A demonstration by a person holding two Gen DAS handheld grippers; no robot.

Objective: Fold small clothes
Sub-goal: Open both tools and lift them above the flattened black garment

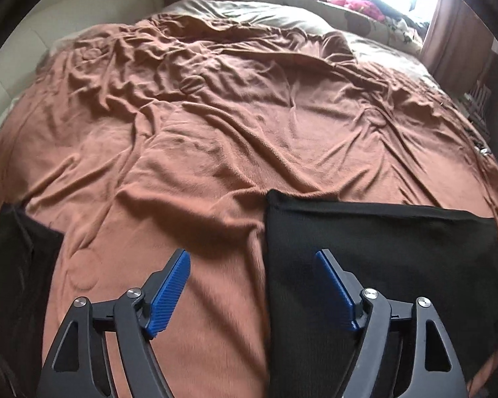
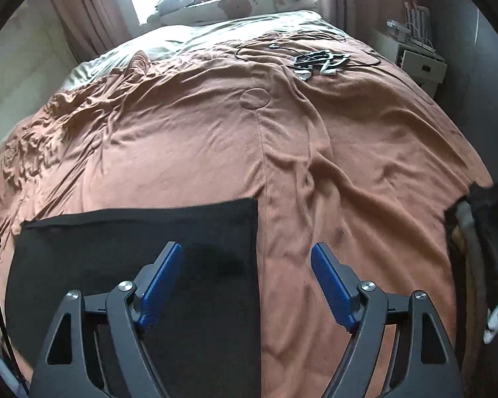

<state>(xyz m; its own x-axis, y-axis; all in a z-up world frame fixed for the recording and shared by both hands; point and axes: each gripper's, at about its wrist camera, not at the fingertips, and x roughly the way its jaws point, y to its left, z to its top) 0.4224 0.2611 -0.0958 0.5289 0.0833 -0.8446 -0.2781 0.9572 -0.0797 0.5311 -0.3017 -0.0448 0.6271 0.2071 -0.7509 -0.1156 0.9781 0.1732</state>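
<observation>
You are holding the left tool [image 1: 253,262] spread wide above the bed, with nothing between its blue pads. Its right pad is hanging over the black folded garment [image 1: 381,248]; its left pad is over bare brown blanket [image 1: 215,126]. Further left, another dark piece of clothing [image 1: 20,255] is lying at the bed's edge, cut off by the frame, so you cannot tell what it is.

The folded garment is lying flat as a neat rectangle near the bed's front edge. Your right tool [image 2: 245,260] is likewise standing spread and empty, straddling that garment's right edge [image 2: 257,265]. Judging by this, a fold looks just finished and released.

The next move is probably calling for either one more fold across this rectangle or a reach to a fresh piece. To the far right, a dark heap with a printed pattern [image 2: 484,265] is sitting at the edge, half out of view. The garment's near edge is hiding beneath both tools, and cables [image 2: 315,58] are lying far back.
</observation>
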